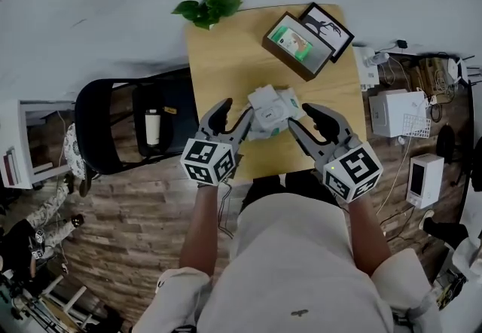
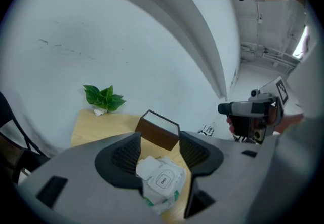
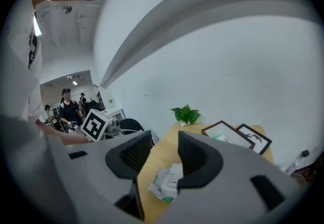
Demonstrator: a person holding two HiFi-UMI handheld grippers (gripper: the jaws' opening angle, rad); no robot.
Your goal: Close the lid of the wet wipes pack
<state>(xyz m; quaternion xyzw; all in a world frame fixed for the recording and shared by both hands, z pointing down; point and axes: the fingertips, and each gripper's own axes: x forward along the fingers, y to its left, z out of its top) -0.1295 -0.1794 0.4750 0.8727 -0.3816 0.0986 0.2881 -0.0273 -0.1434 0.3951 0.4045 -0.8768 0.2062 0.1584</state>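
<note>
A white wet wipes pack [image 1: 271, 109] with green print lies on the wooden table [image 1: 226, 60], near its front edge. Its white lid flap seems to stand open at one end. My left gripper [image 1: 230, 119] is open just left of the pack, its fingers apart from it. On the pack's right side my right gripper [image 1: 307, 122] is open too, close by and holding nothing. In the left gripper view the pack [image 2: 162, 182] shows below and beyond the open gripper [image 2: 159, 152]. The right gripper view has the pack [image 3: 164, 182] beyond its own open gripper [image 3: 164, 154].
A small green plant [image 1: 208, 7] sits at the table's far edge. Two picture frames [image 1: 297, 45] [image 1: 325, 29] stand at the far right corner. A black chair [image 1: 120, 128] is left of the table. White boxes [image 1: 395, 113] and cables lie on the floor at the right.
</note>
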